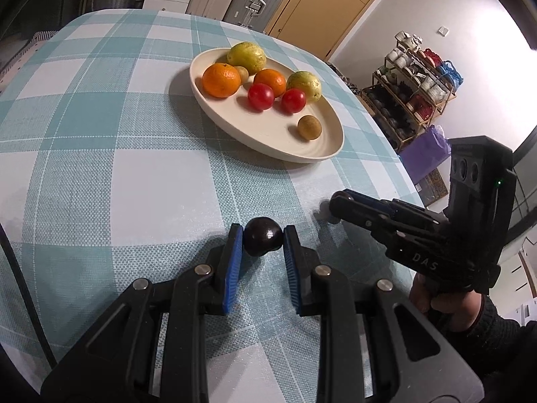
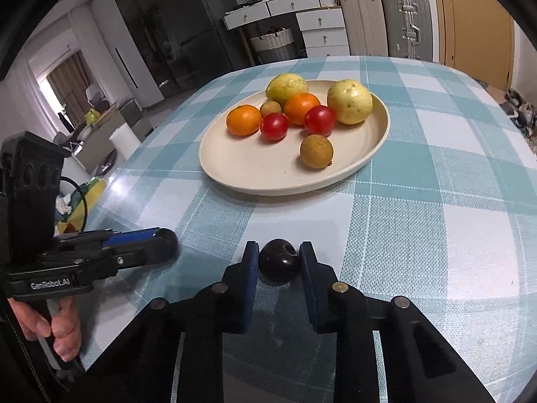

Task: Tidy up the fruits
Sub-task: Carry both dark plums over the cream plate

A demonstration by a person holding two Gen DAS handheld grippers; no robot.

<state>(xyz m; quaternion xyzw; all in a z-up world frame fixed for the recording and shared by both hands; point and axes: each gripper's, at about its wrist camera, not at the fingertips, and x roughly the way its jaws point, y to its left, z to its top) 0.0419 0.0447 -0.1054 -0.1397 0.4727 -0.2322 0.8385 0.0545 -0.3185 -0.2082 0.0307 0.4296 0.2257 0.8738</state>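
Left wrist view: the left gripper (image 1: 262, 240) pinches a dark plum (image 1: 262, 240) between its blue pads, low over the checked cloth (image 1: 100, 154). Farther off sits a cream plate (image 1: 322, 149) holding two oranges (image 1: 221, 79), two red fruits (image 1: 260, 96), two green-yellow guavas (image 1: 246, 56) and two small brown longans (image 1: 309, 127). At right, the other gripper (image 1: 339, 203) lies side-on, its fingers pressed on something mostly hidden.

Right wrist view: the right gripper (image 2: 279, 262) clamps a second dark plum (image 2: 279, 264) near the table's near edge. The plate (image 2: 376, 146) lies beyond. At left, a hand (image 2: 57, 329) holds the left gripper (image 2: 166, 243); its pinch is hidden here.
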